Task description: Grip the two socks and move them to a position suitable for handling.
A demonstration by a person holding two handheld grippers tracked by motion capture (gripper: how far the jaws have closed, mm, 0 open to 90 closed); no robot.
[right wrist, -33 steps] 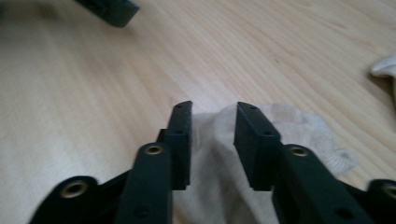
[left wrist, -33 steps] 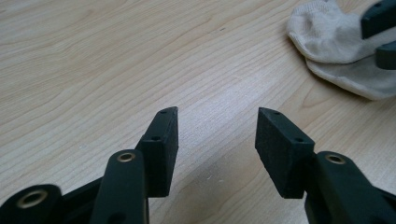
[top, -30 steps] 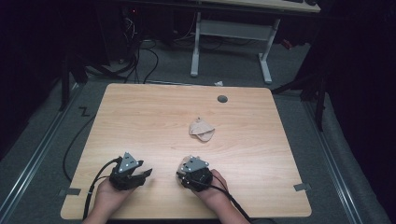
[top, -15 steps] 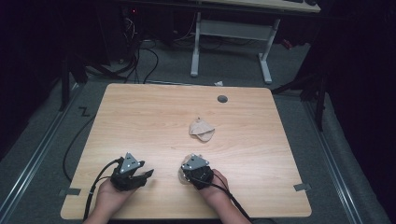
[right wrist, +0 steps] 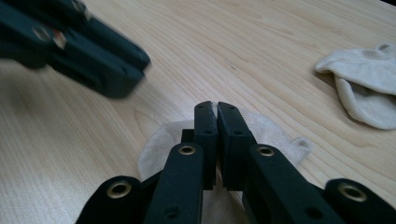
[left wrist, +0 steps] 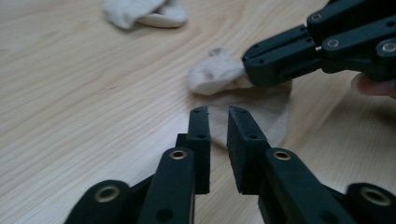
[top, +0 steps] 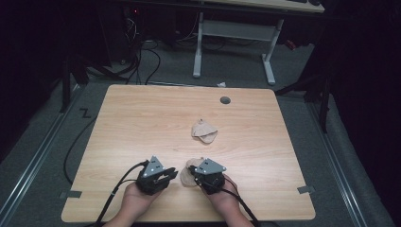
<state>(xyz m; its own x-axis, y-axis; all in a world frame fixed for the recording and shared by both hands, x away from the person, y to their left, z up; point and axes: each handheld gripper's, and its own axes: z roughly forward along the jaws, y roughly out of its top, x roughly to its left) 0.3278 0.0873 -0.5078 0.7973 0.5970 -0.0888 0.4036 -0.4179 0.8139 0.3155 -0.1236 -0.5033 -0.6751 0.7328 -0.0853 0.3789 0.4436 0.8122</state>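
Two cream socks lie on the wooden table (top: 137, 123). One sock (top: 204, 131) is crumpled at mid-table; it lies far off in the gripper views (left wrist: 144, 11) (right wrist: 369, 84). The near sock (top: 188, 176) (left wrist: 261, 116) (right wrist: 275, 135) lies between my grippers by the front edge. My right gripper (top: 195, 174) (right wrist: 216, 105) is shut on this sock's bunched end; the left gripper view shows it (left wrist: 254, 65) coming in from the upper right. My left gripper (top: 169, 176) (left wrist: 218, 111) hovers at the sock's edge, jaws a narrow gap apart with nothing between them. It looks blurred in the right gripper view (right wrist: 126, 70).
A grey grommet (top: 225, 100) sits near the table's far edge. Tape marks (top: 71, 194) (top: 305, 189) flag the front corners. Beyond the table stand white desk legs (top: 198, 47) and cables on the dark floor. Bare wood spreads left and right of the socks.
Both hands have edged forward and toward each other. The near sock, hidden under the right hand before, now lies in sight between the two grippers.
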